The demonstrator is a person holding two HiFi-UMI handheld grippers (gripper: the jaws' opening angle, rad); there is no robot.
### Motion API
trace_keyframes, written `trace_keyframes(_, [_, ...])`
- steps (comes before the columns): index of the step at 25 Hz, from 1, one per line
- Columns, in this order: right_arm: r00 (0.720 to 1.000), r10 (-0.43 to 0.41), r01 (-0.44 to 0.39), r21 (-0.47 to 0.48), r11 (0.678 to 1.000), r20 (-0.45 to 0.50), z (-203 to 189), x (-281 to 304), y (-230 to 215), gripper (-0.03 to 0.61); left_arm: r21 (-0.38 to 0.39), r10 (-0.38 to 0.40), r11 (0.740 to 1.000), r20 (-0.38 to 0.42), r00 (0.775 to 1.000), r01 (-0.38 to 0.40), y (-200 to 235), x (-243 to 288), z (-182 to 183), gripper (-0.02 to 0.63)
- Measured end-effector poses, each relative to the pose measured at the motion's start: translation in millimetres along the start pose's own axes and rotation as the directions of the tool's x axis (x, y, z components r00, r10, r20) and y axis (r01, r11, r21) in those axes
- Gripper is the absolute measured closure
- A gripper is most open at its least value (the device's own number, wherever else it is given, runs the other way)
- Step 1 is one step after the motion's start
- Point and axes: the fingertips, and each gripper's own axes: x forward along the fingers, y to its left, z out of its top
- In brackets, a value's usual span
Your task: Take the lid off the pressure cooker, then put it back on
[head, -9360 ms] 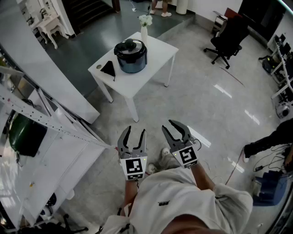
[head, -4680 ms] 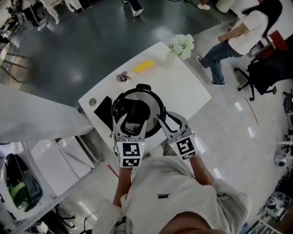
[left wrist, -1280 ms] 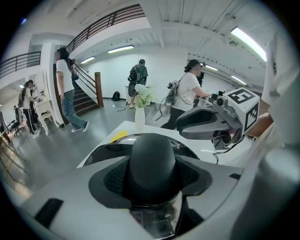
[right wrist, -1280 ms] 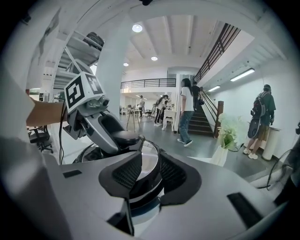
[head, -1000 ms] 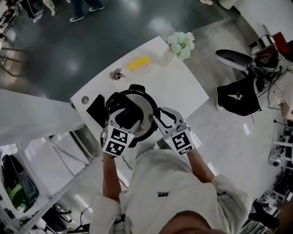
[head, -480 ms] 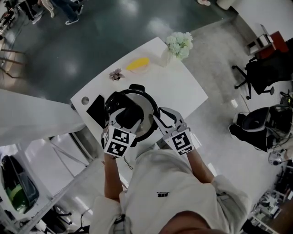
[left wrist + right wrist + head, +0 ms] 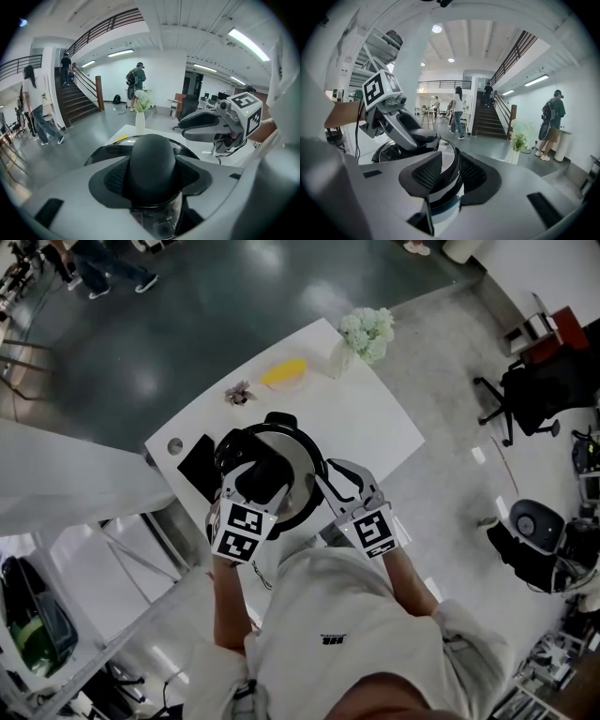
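The pressure cooker [image 7: 298, 465] stands on a white table [image 7: 375, 427], its silver lid on and a black knob [image 7: 152, 161] at the lid's middle. My left gripper [image 7: 255, 476] reaches over the lid, and in the left gripper view [image 7: 152, 177] its pads press on both sides of the knob. My right gripper [image 7: 328, 484] rests against the cooker's right side. In the right gripper view [image 7: 450, 176] its pads stand a little apart with the cooker's rim [image 7: 446, 166] in the gap. Whether they press on it is hidden.
On the table's far part are a vase of white flowers [image 7: 367, 332], a yellow thing [image 7: 283, 373] and a small dried sprig [image 7: 238, 393]. A flat black object [image 7: 197, 465] lies left of the cooker. A metal rack [image 7: 56, 521] stands at the left, an office chair [image 7: 534, 395] at the right.
Since the earliest frame I have come up to the table and both grippers have gone onto the cooker; the left one has turned with the knob. Over the last second only background people and chairs moved.
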Motion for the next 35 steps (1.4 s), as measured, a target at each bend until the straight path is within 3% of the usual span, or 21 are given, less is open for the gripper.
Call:
trace_keyframes(20, [0.999,-0.032,0.033,-0.035,0.999,0.031,11.0,-5.6,-2.4,0.459,0.002,0.008,1.0,0.07,0.998,-0.008,0.4,-13.5,21.2,0.328])
trace_keyframes(26, [0.997,-0.012,0.018,-0.076,0.997,0.079,13.4,-6.3,-22.3,0.459,-0.002,0.041,0.999,0.076,0.996,-0.041,1.0,-11.9,37.0,0.328])
trace_keyframes(35, [0.996,0.044,-0.041,-0.042,0.998,0.072,12.5,-21.4,-64.0,0.459,-0.029,0.112,0.993,0.066,0.992,-0.11,-11.6,6.3,67.6,0.328])
